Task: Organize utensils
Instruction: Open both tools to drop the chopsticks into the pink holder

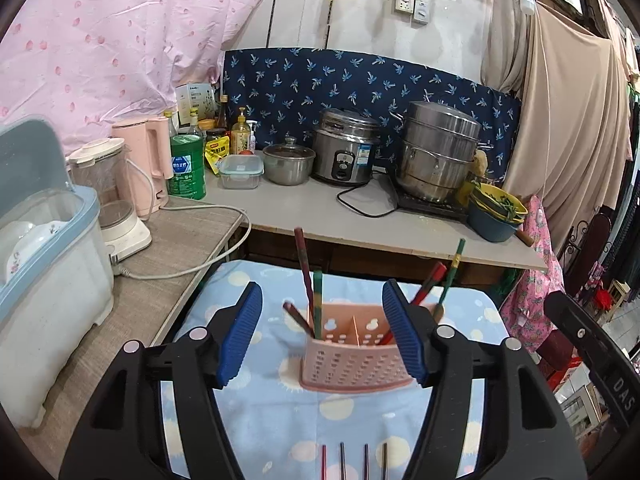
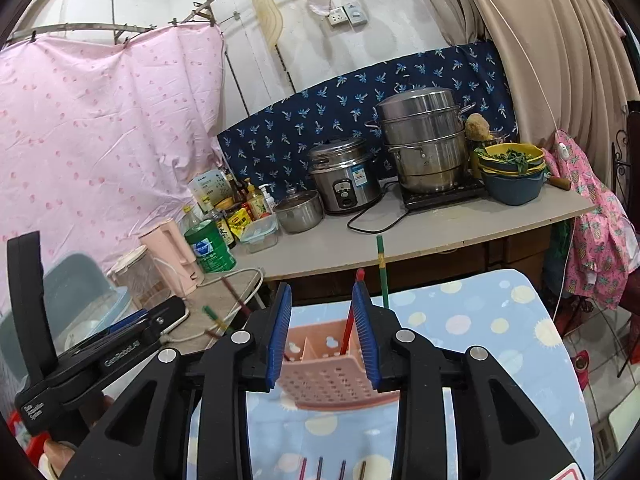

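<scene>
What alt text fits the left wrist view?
The open, empty left gripper frames a pink perforated utensil holder holding several chopsticks upright, on a blue dotted cloth. Four more chopstick ends lie nearest the camera; a cluttered kitchen counter sits behind.

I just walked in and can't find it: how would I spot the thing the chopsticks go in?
Look at the blue cloth with pale dots in front of the kitchen counter. On it stands a small pink holder, perforated, split into compartments, with red and green chopsticks sticking out. It's the only pink basket there.
</scene>
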{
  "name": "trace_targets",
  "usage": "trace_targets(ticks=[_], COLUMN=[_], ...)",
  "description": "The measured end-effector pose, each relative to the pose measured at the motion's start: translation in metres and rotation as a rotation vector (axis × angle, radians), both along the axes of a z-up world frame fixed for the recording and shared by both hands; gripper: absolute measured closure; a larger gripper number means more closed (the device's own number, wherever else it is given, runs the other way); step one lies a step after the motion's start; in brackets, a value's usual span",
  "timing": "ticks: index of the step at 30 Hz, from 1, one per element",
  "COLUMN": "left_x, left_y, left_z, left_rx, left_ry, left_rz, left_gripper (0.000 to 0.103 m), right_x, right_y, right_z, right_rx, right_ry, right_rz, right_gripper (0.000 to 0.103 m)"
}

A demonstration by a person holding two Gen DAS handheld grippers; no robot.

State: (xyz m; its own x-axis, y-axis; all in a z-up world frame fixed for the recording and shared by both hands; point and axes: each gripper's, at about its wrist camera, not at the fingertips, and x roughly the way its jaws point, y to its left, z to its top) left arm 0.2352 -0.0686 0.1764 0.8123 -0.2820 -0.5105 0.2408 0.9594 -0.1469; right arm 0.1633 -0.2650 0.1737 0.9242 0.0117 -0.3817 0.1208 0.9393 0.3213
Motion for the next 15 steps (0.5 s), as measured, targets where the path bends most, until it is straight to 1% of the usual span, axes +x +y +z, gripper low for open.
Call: trace_targets(ticks=[4, 8, 9, 11, 15], left_x=[-0.021, -0.04, -0.046, -0.055, -0.075], left_y=[0.004, 0.009, 0.011, 0.016, 0.026], left_z=[-0.003, -0.011, -0.014, -0.02, -0.037], left_rx=[0.023, 0.025, 0.028, 0.028, 0.045], left_ry=[0.007, 0.021, 0.028, 0.04, 0.057], left_rz=[-0.006, -0.021, -0.021, -0.023, -0.018], left_gripper=[0.04, 0.04, 0.04, 0.036, 0.035], right_x=[-0.027, -0.048, -0.053, -0.062, -0.082], right_y=[0.016, 0.025, 0.026, 0.029, 0.036], right_z=[-0.005, -0.015, -0.018, -0.024, -0.041], right_rx=[-0.021, -0.008, -0.008, -0.008, -0.022], right_ry=[0.01, 0.033, 0.041, 0.056, 0.089], right_rz=[0.02, 0.036, 0.037, 0.036, 0.038], right_gripper=[0.071, 0.071, 0.071, 0.071, 0.071])
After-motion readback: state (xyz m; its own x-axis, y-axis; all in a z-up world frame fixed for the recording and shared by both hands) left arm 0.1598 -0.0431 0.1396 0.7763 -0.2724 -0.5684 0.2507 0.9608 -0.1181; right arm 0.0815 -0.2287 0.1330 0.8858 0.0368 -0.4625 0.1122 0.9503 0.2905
